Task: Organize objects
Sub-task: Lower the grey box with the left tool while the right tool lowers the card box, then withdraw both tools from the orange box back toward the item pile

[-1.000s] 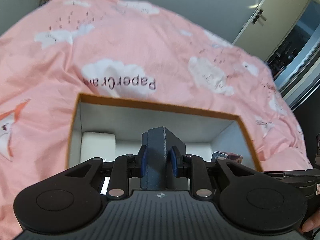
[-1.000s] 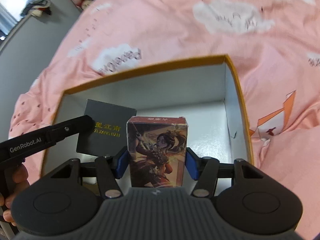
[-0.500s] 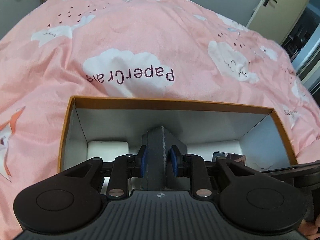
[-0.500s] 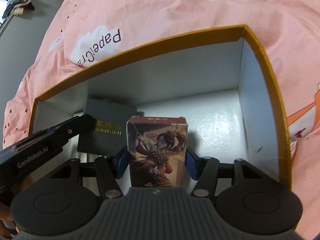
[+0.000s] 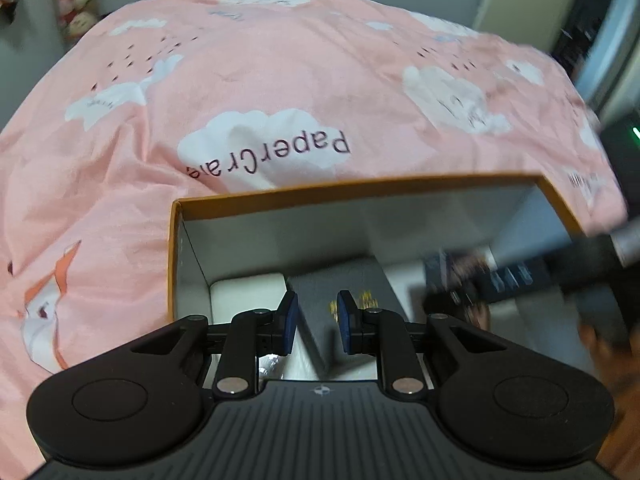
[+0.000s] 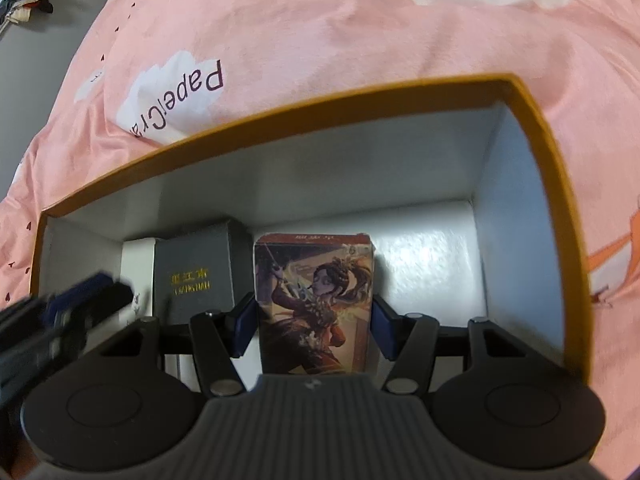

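Observation:
An orange-rimmed white box (image 5: pixel 360 188) (image 6: pixel 280 116) lies on the pink bedspread. A dark grey box with gold lettering (image 5: pixel 344 296) (image 6: pixel 196 272) stands inside it beside a white box (image 5: pixel 248 292) (image 6: pixel 138 268). My left gripper (image 5: pixel 318 320) is open just above the grey box, pads apart and free of it. My right gripper (image 6: pixel 314 326) is shut on an illustrated card box (image 6: pixel 316 304) and holds it inside the orange box, right of the grey one. The right gripper shows blurred in the left wrist view (image 5: pixel 520 280).
The pink cloud-print bedspread (image 5: pixel 280 80) surrounds the box on all sides. The right half of the box floor (image 6: pixel 432 272) is bare white. A door and dark doorway (image 5: pixel 580 20) are at the far right; stuffed toys (image 5: pixel 76 0) at the far left.
My left gripper has opened and let go of the grey box, which now stands in the orange box next to the white one. My right gripper has lowered the card box deeper.

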`<action>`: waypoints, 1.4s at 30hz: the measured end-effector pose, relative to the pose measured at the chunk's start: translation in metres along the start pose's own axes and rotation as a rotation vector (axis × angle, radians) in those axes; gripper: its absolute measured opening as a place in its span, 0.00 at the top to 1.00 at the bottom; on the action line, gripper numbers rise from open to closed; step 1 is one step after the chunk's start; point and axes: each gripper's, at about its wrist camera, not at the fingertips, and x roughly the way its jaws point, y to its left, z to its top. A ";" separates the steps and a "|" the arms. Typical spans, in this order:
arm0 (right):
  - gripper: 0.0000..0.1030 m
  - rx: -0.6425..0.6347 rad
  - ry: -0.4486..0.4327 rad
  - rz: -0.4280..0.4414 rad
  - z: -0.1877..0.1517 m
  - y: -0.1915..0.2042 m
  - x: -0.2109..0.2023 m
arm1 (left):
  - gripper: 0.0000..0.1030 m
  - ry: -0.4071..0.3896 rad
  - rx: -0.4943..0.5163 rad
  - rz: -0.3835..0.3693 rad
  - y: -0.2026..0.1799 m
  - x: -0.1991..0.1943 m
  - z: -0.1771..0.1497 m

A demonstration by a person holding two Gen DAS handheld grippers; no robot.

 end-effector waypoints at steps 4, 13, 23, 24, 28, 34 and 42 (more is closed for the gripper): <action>0.41 0.009 -0.016 -0.006 0.008 0.005 0.008 | 0.78 0.014 0.106 -0.004 -0.007 -0.004 -0.006; 0.36 -0.006 -0.046 0.077 0.011 0.008 0.006 | 0.70 0.094 0.237 -0.031 -0.016 0.012 -0.014; 0.41 -0.301 0.041 -0.006 -0.010 0.014 -0.012 | 0.65 0.209 0.346 0.034 -0.031 0.037 -0.015; 0.41 -0.338 0.047 -0.025 -0.013 0.016 -0.012 | 0.65 0.214 0.345 0.053 -0.032 0.040 -0.014; 0.41 -0.469 0.071 -0.069 -0.023 0.022 -0.010 | 0.65 0.213 0.323 0.082 -0.028 0.045 -0.012; 0.37 -0.684 0.089 -0.137 -0.037 0.039 0.002 | 0.65 0.196 0.324 0.072 -0.026 0.041 -0.015; 0.50 -0.885 0.069 -0.183 -0.048 0.051 0.015 | 0.66 0.080 0.230 -0.011 -0.012 0.008 -0.023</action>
